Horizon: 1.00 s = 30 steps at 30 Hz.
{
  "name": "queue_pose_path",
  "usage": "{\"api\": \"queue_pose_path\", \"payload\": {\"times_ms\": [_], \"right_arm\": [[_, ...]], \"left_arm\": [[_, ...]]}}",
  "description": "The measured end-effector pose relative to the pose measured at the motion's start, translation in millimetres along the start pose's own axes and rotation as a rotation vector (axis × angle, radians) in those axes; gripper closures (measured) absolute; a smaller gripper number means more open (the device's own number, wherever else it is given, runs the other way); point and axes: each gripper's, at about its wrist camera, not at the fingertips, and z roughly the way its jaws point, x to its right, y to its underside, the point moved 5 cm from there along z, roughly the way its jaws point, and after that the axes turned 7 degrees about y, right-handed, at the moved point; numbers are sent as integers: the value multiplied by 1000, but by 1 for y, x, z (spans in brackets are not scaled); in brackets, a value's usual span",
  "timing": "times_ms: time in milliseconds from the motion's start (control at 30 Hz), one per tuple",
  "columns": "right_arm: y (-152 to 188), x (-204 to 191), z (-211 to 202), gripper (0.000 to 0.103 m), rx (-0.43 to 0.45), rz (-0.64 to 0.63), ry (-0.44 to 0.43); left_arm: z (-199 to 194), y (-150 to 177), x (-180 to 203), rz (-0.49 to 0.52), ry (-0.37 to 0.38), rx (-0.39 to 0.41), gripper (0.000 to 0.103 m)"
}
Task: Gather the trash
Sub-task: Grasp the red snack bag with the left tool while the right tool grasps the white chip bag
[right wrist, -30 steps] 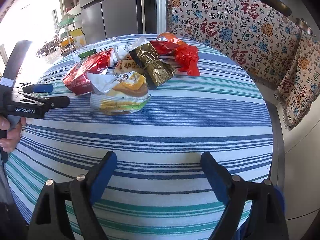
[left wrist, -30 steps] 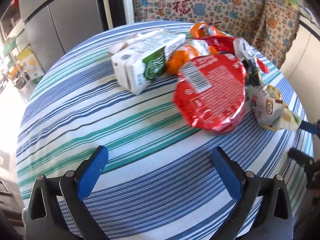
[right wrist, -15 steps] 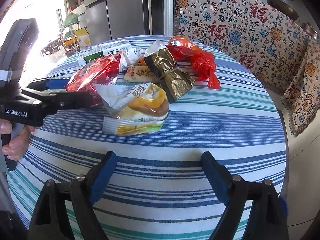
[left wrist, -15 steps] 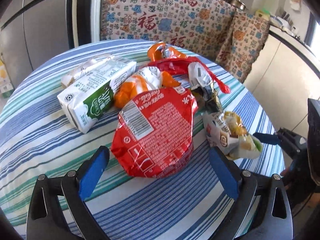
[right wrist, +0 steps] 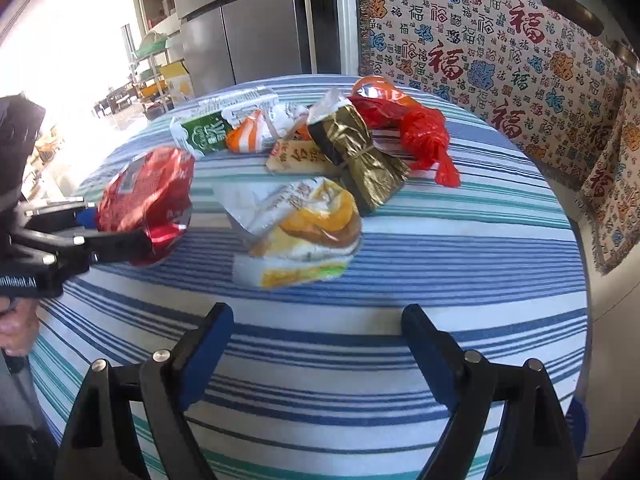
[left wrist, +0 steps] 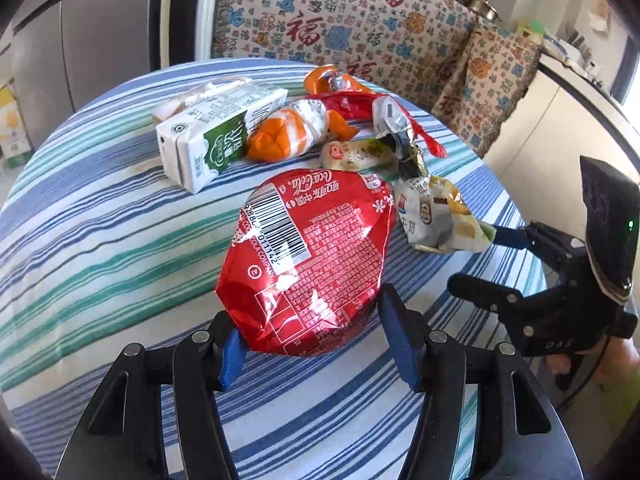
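Left tool (left wrist: 308, 344), with its blue pads just closed in from wide, pinches the lower edge of the crinkled red foil Coca-Cola wrapper (left wrist: 312, 264); we see both pads touching the foil, and in the right wrist view the same wrapper appears tipped up off the round desk covered in a blue, green and white striped cloth (right wrist: 460, 264), so we judge the first pickup to be under way, not finished. Right tool (right wrist: 316, 344) hovers with its jaws spread wide and nothing between them, pointed at the crumpled white-and-yellow snack bag (right wrist: 304, 228), which lies near the desk's near edge.

We count the remaining litter, all lying on the cloth: the white-and-green drink carton (left wrist: 212, 136) at the far left, the orange-and-white twisted wrapper (left wrist: 288, 136) beside it, the gold foil packet (right wrist: 356, 160), the small pale printed wrapper (right wrist: 296, 156) lying against its near left side, and the red plastic film (right wrist: 420, 132) with an orange piece (right wrist: 372, 86) behind it. No bin or bag for the trash shows in either view, so we cannot tell where the items are to go. We judge the task barely begun: one piece gripped, none yet deposited, some seven pieces left.
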Motion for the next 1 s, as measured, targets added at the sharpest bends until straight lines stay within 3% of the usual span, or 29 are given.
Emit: {"api": "queue_pose_path", "payload": {"times_ms": [133,267,333,400,700,833,1000], "right_arm": [[-17,-10,0,14,39,-44,45],[-24,-5,6,16,44,-1,43],[-25,-3,8,48,28,22,12],[-25,-3,6,59,30,20,27],[-8,2,-18,65,20,56,-12],[0,8,-22,65,13,52,10],[4,18,-29,66,17,72,19]], "left_arm": [[2,-2,-8,-26,-8,19,40],[4,-2,-12,-44,-11,21,32],[5,-3,-11,-41,-20,22,30],[5,-3,-10,-39,-17,25,30],[9,-10,-11,-42,-16,35,28],[13,-10,-8,-52,0,27,41],[9,-8,-4,-47,12,39,42]]}}
